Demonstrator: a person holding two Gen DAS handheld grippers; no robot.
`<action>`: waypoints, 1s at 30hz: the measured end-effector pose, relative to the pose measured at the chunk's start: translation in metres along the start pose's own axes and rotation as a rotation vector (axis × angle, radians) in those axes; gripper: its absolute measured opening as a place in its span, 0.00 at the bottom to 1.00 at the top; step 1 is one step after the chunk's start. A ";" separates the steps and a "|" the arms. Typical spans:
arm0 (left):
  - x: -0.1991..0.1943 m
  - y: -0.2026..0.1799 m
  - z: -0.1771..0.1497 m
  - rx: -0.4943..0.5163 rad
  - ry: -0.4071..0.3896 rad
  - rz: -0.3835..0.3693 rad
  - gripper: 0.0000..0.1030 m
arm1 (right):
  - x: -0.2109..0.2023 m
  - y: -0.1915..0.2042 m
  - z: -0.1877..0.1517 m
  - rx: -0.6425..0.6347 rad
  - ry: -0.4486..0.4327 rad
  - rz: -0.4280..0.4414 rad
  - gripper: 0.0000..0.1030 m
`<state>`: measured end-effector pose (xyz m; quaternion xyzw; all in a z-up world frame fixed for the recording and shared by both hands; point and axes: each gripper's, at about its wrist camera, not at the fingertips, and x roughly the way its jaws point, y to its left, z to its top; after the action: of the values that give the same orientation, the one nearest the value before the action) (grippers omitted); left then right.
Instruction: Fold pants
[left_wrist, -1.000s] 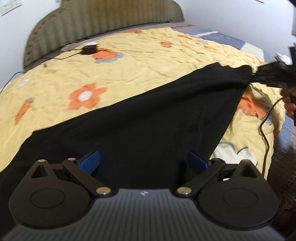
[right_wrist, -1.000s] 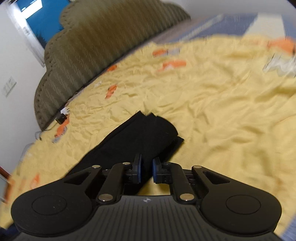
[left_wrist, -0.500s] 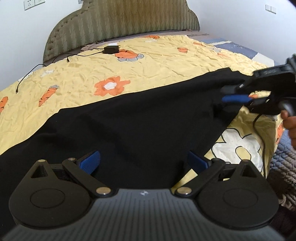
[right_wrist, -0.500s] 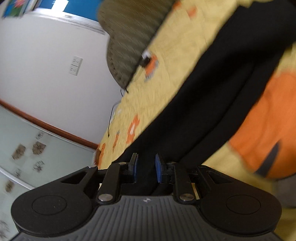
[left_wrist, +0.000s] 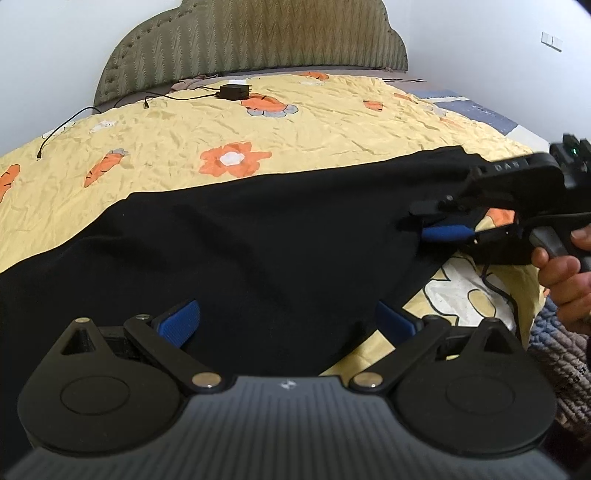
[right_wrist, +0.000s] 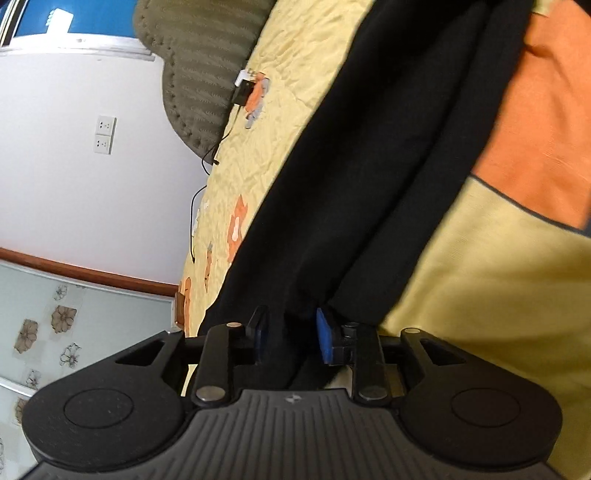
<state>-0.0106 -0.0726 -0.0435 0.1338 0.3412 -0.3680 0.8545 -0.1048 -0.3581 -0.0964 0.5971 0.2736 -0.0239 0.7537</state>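
Left wrist view: the left gripper (left_wrist: 288, 319) hangs low over the near edge of the pants (left_wrist: 240, 251), jaws spread wide, with the black cloth lying between and beneath the blue pads (left_wrist: 181, 321) but not pinched. The pants lie flat across the yellow bedspread (left_wrist: 295, 125), reaching from the lower left to the bed's right edge. There the right gripper (left_wrist: 443, 225), carried by a hand (left_wrist: 565, 273), meets the far end of the cloth side-on. A charger with its cable (left_wrist: 232, 91) lies near the headboard (left_wrist: 255, 44), well apart from the work.

Right wrist view: the picture is rolled, so the bed runs upward. The right gripper (right_wrist: 290, 339) has the gathered end of the pants (right_wrist: 369, 166) between its pads. The jaws have just been opening; a gap shows beside the right pad, so the cloth appears loose rather than clamped. Judgement: this end is being let go so the garment rests spread flat, ready for the first fold, while the left gripper stands open to take the near edge
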 end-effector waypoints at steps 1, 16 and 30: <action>0.000 -0.001 -0.001 0.003 -0.001 0.003 0.98 | 0.003 0.004 -0.001 -0.032 -0.007 -0.010 0.27; -0.007 0.000 0.004 -0.016 -0.023 -0.017 0.98 | -0.024 0.024 -0.028 -0.271 -0.040 -0.002 0.09; 0.019 -0.060 0.025 0.091 -0.036 -0.136 0.98 | -0.029 0.002 0.001 -0.146 -0.113 -0.025 0.36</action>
<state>-0.0328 -0.1366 -0.0372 0.1423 0.3168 -0.4425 0.8268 -0.1284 -0.3669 -0.0821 0.5349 0.2389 -0.0469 0.8091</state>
